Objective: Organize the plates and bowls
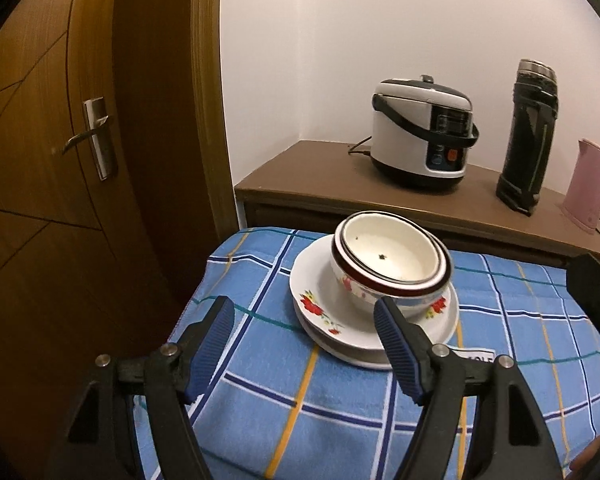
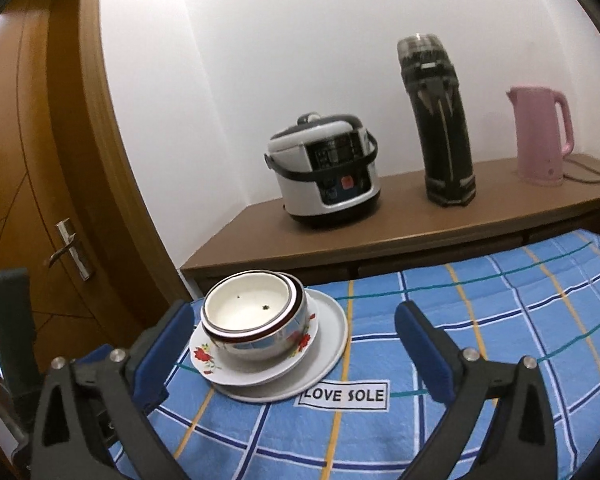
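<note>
Now both my left gripper (image 1: 304,344) and right gripper (image 2: 296,344) hang released and empty, nested white floral bowls (image 1: 388,264) on stacked white plates (image 1: 320,320) atop the blue checked cloth (image 1: 260,400) — looks nearly finished.

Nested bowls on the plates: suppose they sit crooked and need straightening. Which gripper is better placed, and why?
Probably the left gripper: open, its right finger overlaps the plates just below the bowls. The right gripper is also open, its gap mostly over cloth.

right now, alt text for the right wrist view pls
Nested bowls sit on stacked plates on a blue plaid cloth, between the open, empty right tongs. Behind stand a rice cooker, flask and pink kettle.
</note>
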`<state>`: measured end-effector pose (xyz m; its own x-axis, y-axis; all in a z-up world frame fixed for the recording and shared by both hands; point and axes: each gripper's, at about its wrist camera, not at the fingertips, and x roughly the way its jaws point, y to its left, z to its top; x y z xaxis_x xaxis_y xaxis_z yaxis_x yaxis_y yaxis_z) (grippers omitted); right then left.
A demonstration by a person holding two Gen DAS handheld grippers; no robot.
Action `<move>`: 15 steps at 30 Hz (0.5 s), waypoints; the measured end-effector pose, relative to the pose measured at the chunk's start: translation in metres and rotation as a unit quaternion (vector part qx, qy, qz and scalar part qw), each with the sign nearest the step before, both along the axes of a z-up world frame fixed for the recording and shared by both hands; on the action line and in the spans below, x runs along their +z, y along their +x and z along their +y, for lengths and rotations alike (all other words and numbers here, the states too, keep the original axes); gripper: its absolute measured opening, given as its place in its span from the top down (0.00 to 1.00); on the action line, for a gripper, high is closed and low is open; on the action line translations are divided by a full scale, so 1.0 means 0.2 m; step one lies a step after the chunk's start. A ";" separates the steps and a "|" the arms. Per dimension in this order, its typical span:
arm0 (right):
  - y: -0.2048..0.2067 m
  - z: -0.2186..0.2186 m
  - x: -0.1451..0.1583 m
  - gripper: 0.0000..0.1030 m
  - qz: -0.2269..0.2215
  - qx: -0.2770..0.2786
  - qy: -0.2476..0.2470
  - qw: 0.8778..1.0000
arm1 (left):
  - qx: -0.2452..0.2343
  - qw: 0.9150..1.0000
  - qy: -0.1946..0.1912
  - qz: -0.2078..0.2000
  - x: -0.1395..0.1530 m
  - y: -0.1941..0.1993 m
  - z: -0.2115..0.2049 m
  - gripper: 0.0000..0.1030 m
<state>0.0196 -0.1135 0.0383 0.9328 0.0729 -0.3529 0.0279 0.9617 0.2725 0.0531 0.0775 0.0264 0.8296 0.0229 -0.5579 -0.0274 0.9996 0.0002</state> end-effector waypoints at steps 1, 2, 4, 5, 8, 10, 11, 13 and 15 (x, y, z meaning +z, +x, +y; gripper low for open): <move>-0.03 0.00 0.00 0.00 -0.004 -0.004 -0.005 1.000 | -0.002 1.000 -0.003 -0.004 0.00 -0.02 0.00 0.28; -0.06 0.01 0.00 0.00 -0.009 -0.008 -0.010 1.000 | -0.001 1.000 -0.003 -0.006 0.01 -0.04 0.00 0.28; -0.12 0.01 0.01 0.00 -0.020 -0.016 -0.019 0.999 | 0.001 1.000 0.001 -0.009 0.01 -0.07 -0.01 0.28; -0.15 0.01 0.01 0.00 -0.028 -0.024 -0.023 0.999 | 0.002 1.000 0.005 -0.010 0.01 -0.08 -0.01 0.28; -0.19 0.00 0.02 0.00 -0.036 -0.035 -0.026 0.998 | 0.005 1.000 0.015 -0.013 0.01 -0.11 -0.03 0.27; -0.22 -0.02 0.04 0.00 -0.040 -0.039 -0.018 0.998 | 0.003 1.000 0.017 -0.016 0.02 -0.13 -0.04 0.27; -0.23 -0.02 0.04 0.00 -0.042 -0.038 -0.016 0.998 | 0.002 1.000 0.016 -0.017 0.02 -0.14 -0.04 0.27; -0.25 -0.02 0.06 0.00 -0.050 -0.042 -0.015 0.998 | 0.002 1.000 0.013 -0.019 0.03 -0.15 -0.04 0.27; -0.27 -0.02 0.07 0.00 -0.057 -0.042 -0.013 0.997 | 0.002 1.000 0.010 -0.021 0.05 -0.16 -0.05 0.26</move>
<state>-0.0354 -0.1170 0.0522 0.9692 -0.0153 -0.2456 0.0793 0.9642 0.2529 0.0205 0.0683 0.0355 0.8519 0.0368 -0.5223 -0.0319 0.9993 0.0182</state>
